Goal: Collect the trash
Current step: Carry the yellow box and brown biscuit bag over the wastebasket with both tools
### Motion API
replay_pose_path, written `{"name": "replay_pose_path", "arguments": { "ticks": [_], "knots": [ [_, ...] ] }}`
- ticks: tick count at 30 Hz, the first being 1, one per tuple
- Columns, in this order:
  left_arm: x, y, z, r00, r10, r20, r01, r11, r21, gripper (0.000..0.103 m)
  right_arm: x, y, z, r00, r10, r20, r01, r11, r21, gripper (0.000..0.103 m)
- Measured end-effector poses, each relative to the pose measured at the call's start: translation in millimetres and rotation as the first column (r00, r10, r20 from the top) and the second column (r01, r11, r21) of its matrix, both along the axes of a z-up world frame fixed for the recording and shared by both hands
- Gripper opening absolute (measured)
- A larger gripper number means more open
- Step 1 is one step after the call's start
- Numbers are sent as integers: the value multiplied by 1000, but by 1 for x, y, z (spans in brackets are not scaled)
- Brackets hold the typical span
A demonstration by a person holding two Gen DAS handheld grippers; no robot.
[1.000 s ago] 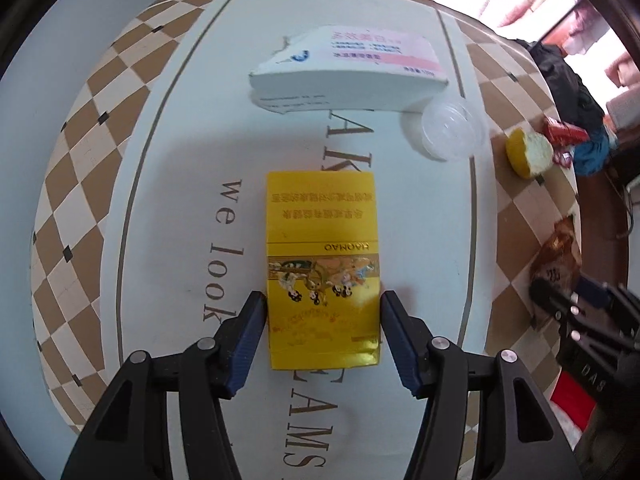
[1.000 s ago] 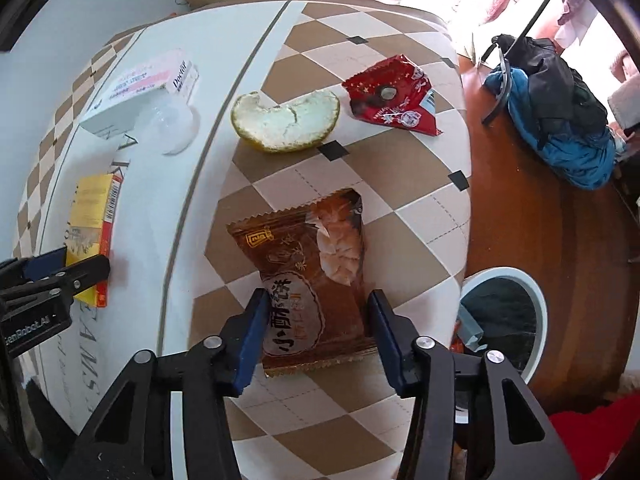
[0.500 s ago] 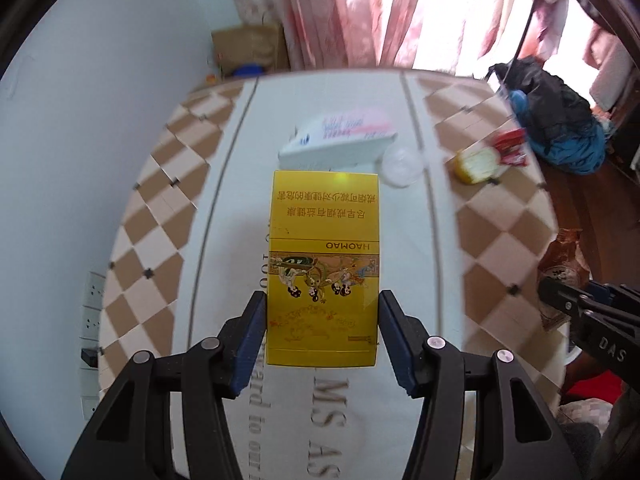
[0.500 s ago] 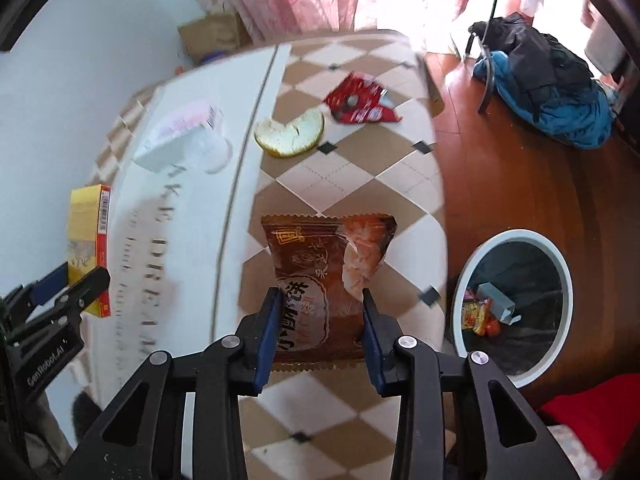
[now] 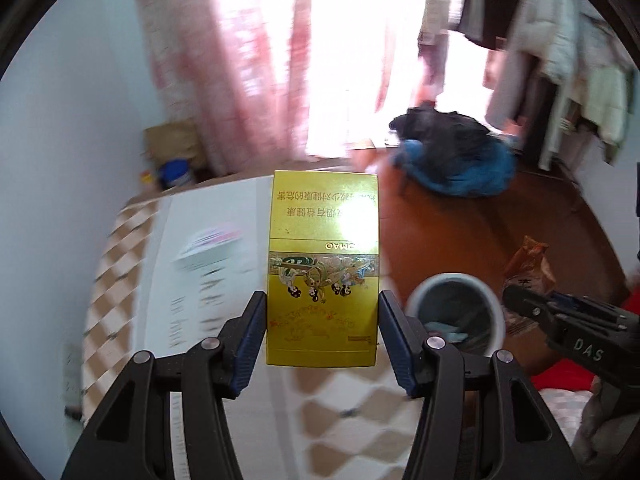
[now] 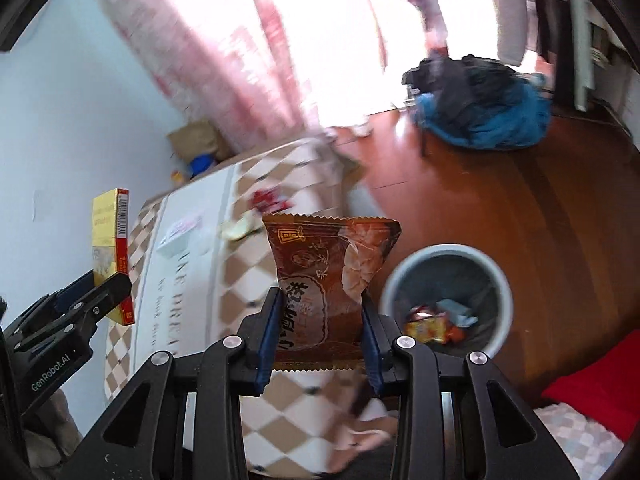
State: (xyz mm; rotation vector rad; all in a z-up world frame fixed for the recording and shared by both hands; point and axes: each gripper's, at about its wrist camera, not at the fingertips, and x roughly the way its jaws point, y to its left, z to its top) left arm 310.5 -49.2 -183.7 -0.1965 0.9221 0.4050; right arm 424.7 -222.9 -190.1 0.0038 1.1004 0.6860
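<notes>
My left gripper (image 5: 322, 336) is shut on a yellow carton (image 5: 323, 268), held up off the table (image 5: 224, 304). That same yellow carton (image 6: 110, 256) and left gripper (image 6: 94, 294) show at the left of the right wrist view. My right gripper (image 6: 320, 340) is shut on a brown snack packet (image 6: 330, 280), also lifted clear of the table (image 6: 192, 304). A white round bin (image 6: 496, 280) with wrappers inside stands on the floor just right of the packet. The bin (image 5: 456, 284) appears between both grippers in the left wrist view, where the right gripper (image 5: 532, 304) holds the packet (image 5: 528, 268).
A white-and-pink box (image 6: 180, 232), an orange peel (image 6: 240, 228) and a red wrapper (image 6: 268, 200) lie on the checked tablecloth. A chair heaped with dark and blue clothes (image 6: 484, 112) stands on the wooden floor. Pink curtains (image 5: 224, 60) hang behind.
Both grippers have risen from the table with the carton and the packet and swung right, toward the bin. The view has tilted up to the room.
</notes>
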Motion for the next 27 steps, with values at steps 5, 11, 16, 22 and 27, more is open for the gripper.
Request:
{"name": "replay_pose_path", "arguments": {
  "ticks": [5,11,16,22,27],
  "knots": [
    [68,-60,-35,987,-151,-50,145,984,-105,52,44,-73,-33,992,-114,-56,112,993,-47,38],
    [148,-107,-124,946,-258,-197,199,941,-275,52,95,-130,-128,962,-194,-191,169,976,-137,38],
    [206,-112,-194,910,-273,-312,148,916,-372,52,131,-144,-196,937,-214,-275,172,971,-168,38],
    [249,-108,-250,870,-276,-409,69,889,-453,53,164,-132,-258,917,-201,-345,148,974,-174,38],
    [257,-95,-271,852,-239,-467,-2,888,-459,65,182,-100,-298,909,-173,-380,103,975,-196,45]
  ]
}}
